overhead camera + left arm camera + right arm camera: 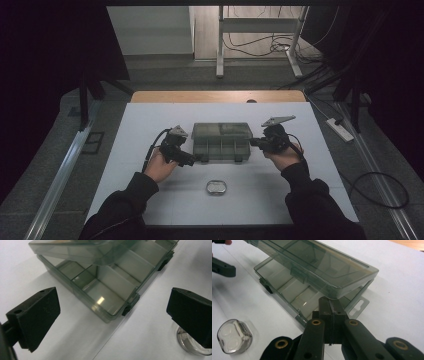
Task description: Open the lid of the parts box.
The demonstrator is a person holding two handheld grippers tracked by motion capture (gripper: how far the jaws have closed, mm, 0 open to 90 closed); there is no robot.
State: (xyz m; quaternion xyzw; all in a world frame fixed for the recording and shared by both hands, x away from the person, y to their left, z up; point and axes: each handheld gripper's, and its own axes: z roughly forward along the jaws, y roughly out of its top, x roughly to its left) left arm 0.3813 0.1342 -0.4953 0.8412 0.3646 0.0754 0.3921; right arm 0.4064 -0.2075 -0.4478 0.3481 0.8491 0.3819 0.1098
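Smoky clear compartment box at mat centre, lid raised partway. Right gripper at box's right end, jaws pressed together under lid edge, gripping nothing. Left gripper near box's front-left corner, jaws wide apart, empty. Small clear case w/ white pieces nearer person, apart from box. White mat bare all round; wooden table edge beyond.

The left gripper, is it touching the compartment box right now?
Apart. In the left gripper view, the left gripper stands open, with white table between its black pads and the compartment box, whose near corner lies ahead of the jaws.
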